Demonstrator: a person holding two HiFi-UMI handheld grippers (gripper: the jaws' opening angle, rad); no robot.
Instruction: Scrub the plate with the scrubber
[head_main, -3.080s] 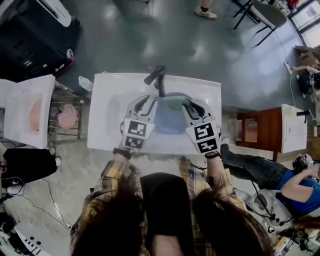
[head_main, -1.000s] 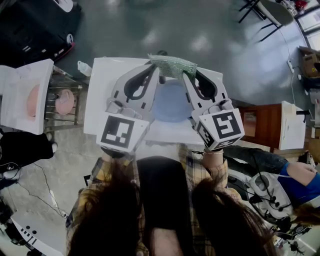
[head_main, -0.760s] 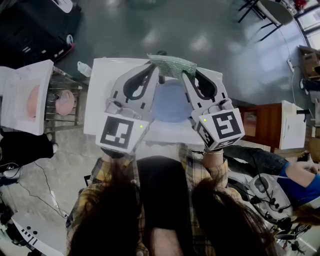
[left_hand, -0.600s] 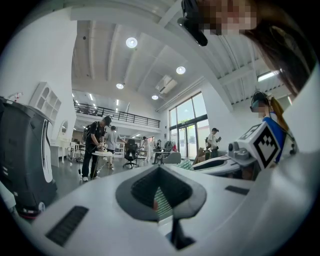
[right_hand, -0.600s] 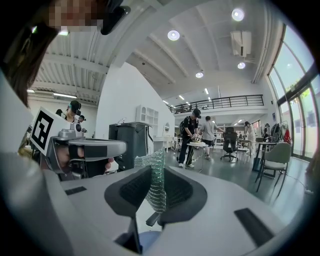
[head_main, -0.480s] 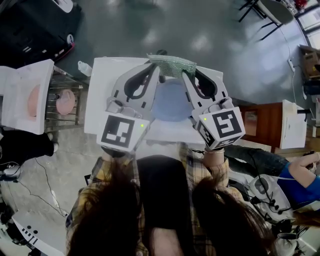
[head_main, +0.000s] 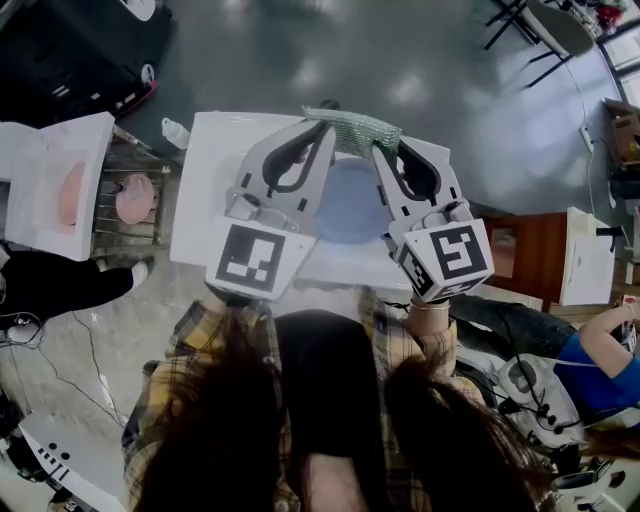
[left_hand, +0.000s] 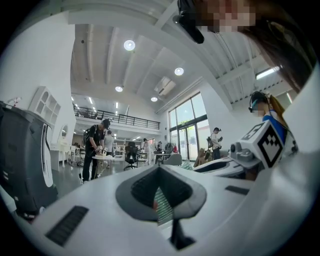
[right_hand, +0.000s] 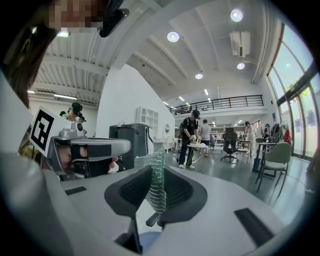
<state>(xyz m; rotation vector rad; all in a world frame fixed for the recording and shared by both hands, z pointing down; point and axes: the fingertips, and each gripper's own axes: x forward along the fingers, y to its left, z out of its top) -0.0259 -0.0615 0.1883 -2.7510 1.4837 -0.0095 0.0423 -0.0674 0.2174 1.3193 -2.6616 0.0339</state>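
Note:
Both grippers are raised high above the sink, close under the head camera, and the green mesh scrubber (head_main: 352, 128) hangs stretched between their tips. My left gripper (head_main: 325, 132) is shut on the scrubber's left end, seen as a thin green strip (left_hand: 161, 206) between its pads. My right gripper (head_main: 378, 150) is shut on the right end, where the mesh (right_hand: 154, 181) stands up out of the jaws. The round blue plate (head_main: 345, 200) lies far below in the white sink (head_main: 205, 190), between the two grippers. Nothing touches it.
A wire dish rack with pink plates (head_main: 133, 200) stands left of the sink, a small white bottle (head_main: 175, 132) at its far left corner. A brown wooden stand (head_main: 520, 255) is to the right, and a seated person in blue (head_main: 600, 360) beyond it.
Since three seconds ago both grippers have risen from the sink towards the camera with the scrubber. Over the last second they have barely moved; the view has shifted slightly.

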